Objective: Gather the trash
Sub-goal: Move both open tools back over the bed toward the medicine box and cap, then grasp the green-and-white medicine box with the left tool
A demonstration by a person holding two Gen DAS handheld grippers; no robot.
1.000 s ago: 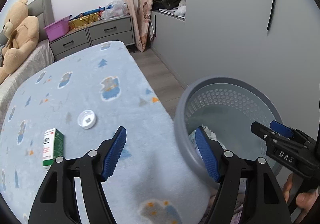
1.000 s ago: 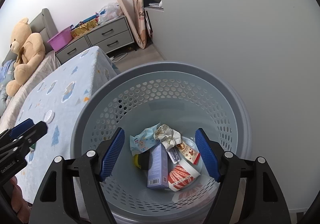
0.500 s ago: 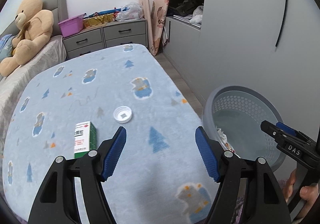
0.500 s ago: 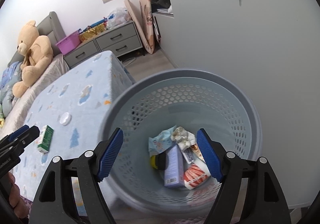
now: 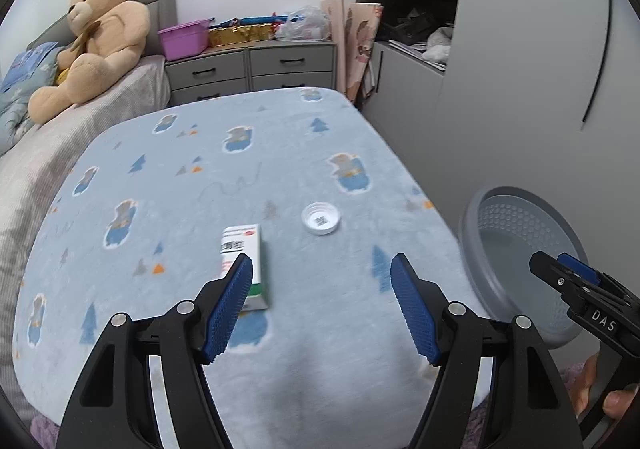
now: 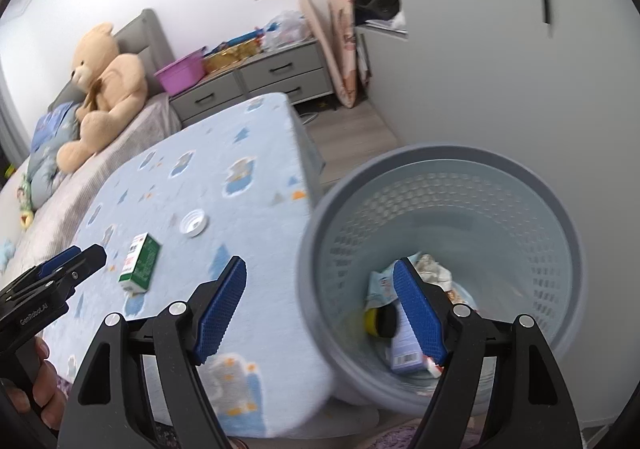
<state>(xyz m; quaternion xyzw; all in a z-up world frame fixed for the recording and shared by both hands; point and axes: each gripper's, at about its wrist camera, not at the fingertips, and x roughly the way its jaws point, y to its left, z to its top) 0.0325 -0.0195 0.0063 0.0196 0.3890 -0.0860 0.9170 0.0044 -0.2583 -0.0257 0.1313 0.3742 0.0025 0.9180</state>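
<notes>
Both claws released, nothing between the jaws. Left claw (image 5: 322, 303) hangs over the table (image 5: 192, 185), close to the green-white box (image 5: 244, 253); white cap (image 5: 321, 218) lies just beyond it. Right claw (image 6: 320, 309) sits at the table edge beside the grey basket (image 6: 520, 177), which already holds trash. Left should straddle the box's narrow sides, likely light cardboard, and clench gently.

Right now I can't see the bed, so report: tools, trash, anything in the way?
Both tools open, empty: left tool, right tool. Green box and white cap lie loose on blanket. Basket holds trash. Path clear.
</notes>
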